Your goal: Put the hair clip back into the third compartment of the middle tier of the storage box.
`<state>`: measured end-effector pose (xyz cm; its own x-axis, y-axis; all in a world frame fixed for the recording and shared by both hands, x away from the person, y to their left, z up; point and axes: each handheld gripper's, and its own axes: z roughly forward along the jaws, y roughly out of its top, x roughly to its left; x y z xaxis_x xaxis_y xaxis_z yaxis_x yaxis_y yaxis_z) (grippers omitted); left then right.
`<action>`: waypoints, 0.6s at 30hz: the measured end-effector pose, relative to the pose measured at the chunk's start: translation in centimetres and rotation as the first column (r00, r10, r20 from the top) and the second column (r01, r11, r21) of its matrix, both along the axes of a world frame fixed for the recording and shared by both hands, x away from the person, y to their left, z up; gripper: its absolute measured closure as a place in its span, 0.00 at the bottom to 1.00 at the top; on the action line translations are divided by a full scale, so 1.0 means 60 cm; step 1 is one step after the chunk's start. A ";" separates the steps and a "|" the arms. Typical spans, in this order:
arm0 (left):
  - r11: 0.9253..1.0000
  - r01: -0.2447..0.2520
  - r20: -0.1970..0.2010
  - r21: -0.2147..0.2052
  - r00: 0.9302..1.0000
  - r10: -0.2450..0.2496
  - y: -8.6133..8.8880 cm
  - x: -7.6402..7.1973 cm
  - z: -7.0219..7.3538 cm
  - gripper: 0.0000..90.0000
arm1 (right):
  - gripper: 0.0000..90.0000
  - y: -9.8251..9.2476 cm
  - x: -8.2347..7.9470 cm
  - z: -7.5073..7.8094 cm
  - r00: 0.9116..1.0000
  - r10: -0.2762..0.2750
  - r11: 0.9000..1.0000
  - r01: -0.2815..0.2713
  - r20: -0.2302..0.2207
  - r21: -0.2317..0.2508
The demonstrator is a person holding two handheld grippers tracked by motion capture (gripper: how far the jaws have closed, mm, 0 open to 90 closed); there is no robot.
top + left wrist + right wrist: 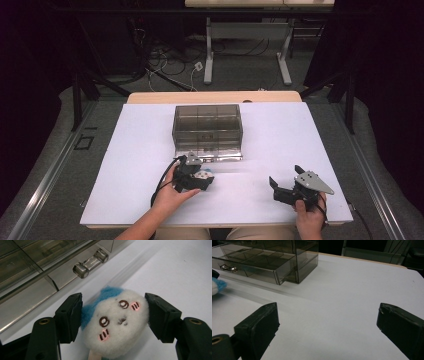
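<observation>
A small white plush toy [115, 322] with a blue ear patch and an embroidered face lies on the white table [280, 135], just in front of a smoky clear drawer box [207, 125]. My left gripper [115, 315] has a black pad pressed against each side of the toy [205, 175], so it is shut on it. At the front right of the table my right gripper [285, 176] rests open, its jaws wide apart over bare tabletop [327, 322]. The toy's blue edge [218, 285] peeks in at the left of the right gripper view.
The drawer box [269, 260] has its bottom drawer pulled out slightly, with a clear handle [91, 262] facing me. Bare white tabletop [352, 285] spreads to the right of the box. Beyond the table stand desk legs [210, 50] and floor cables [170, 65].
</observation>
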<state>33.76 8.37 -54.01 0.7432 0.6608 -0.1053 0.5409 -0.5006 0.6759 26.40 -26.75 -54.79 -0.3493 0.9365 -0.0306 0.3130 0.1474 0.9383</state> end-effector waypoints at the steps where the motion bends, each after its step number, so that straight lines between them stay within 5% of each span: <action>1: 1.000 -0.005 -0.001 -0.008 1.000 0.005 -0.001 -0.001 0.001 0.37 | 0.04 0.000 0.000 0.000 1.000 0.001 1.000 -0.001 0.001 0.001; 18: 0.999 -0.028 -0.006 -0.031 1.000 0.028 0.003 -0.006 0.034 0.40 | 0.04 0.000 0.000 0.001 1.000 0.004 1.000 -0.004 0.010 0.002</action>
